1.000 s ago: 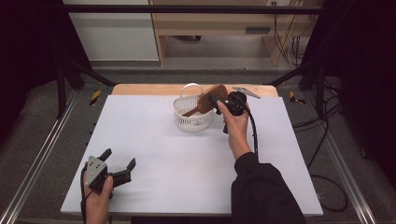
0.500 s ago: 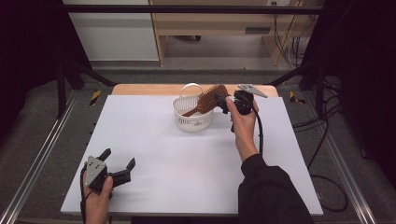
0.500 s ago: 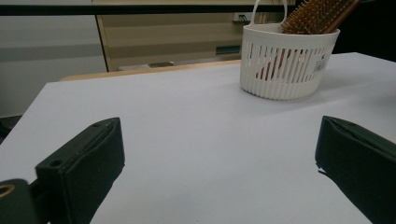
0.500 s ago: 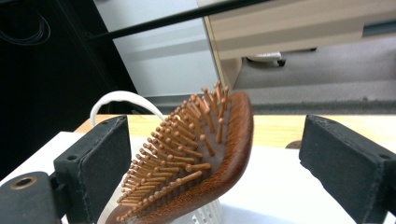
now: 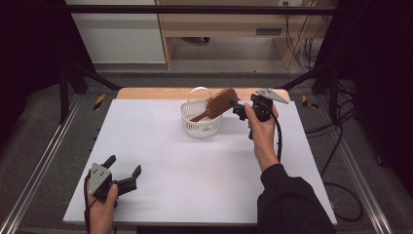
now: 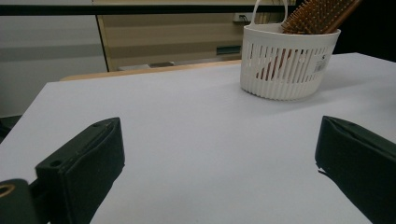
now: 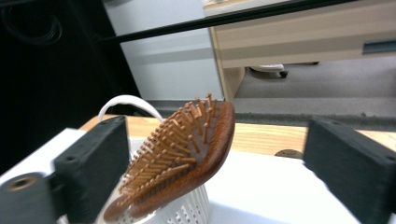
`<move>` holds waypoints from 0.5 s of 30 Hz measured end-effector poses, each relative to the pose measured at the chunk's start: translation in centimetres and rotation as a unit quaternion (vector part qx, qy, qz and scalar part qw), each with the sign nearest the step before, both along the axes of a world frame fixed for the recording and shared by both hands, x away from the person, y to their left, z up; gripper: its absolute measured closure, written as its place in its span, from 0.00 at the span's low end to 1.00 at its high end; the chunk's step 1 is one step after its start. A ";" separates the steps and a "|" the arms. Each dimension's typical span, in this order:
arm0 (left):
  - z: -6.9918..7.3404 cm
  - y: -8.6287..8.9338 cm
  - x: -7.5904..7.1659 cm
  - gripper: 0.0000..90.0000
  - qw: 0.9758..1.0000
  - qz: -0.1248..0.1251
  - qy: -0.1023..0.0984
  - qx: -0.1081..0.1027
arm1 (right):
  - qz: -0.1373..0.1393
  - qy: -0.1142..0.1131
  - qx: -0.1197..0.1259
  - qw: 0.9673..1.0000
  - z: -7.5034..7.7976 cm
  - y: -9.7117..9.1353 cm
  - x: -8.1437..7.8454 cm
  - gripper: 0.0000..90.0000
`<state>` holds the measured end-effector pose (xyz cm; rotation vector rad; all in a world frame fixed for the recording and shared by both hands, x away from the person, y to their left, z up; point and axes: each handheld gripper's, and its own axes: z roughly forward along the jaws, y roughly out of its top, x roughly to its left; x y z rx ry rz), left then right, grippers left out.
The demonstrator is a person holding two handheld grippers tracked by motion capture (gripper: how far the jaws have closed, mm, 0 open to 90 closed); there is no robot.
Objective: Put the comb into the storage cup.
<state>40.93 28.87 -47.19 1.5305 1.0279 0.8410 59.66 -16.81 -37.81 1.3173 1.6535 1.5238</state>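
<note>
- The person's left hand comes in at the bottom left of the high view and holds the left gripper low over the near left corner of the white table, its jaws spread wide with nothing between them.
- In the left gripper view the same two black jaws stand far apart over bare white surface, aimed toward the basket well ahead.
- The person's right hand, in a dark sleeve, reaches up the right side of the table and holds the right gripper raised just beside the basket's right side, a grey three-cornered plate on top and a black cable trailing back along the forearm.
- In the right gripper view its jaws are wide apart, with the head of the hairbrush between them (I cannot tell whether either jaw touches it; a clear gap shows on the right).
- The basket is small, white and slotted, with a looped handle; it stands near the far edge of the table, about mid-width.
- A brown wooden hairbrush sits in it, tilted, handle down inside and bristled head sticking out over the rim toward the right gripper.
- The white top lies over a wooden board showing along the far edge.
- Beyond are grey floor, a pale wooden bench and cables on the right.
</note>
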 end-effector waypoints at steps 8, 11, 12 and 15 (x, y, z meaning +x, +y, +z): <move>-0.1 0.0 0.0 0.02 1.000 0.001 0.000 -0.001 | 0.006 0.001 -0.016 1.000 0.1 -0.8 -0.6 0.05; -0.1 0.0 0.0 0.02 1.000 0.000 -0.001 -0.001 | 0.003 0.002 -0.022 1.000 0.3 -1.1 -0.8 0.07; -0.1 0.1 0.0 0.02 1.000 0.000 -0.001 -0.001 | 0.003 0.004 -0.023 1.000 0.3 -1.2 -0.8 0.07; -0.1 0.1 0.0 0.02 1.000 0.000 -0.003 0.000 | 0.012 0.002 -0.031 0.999 0.4 -1.3 -1.1 0.09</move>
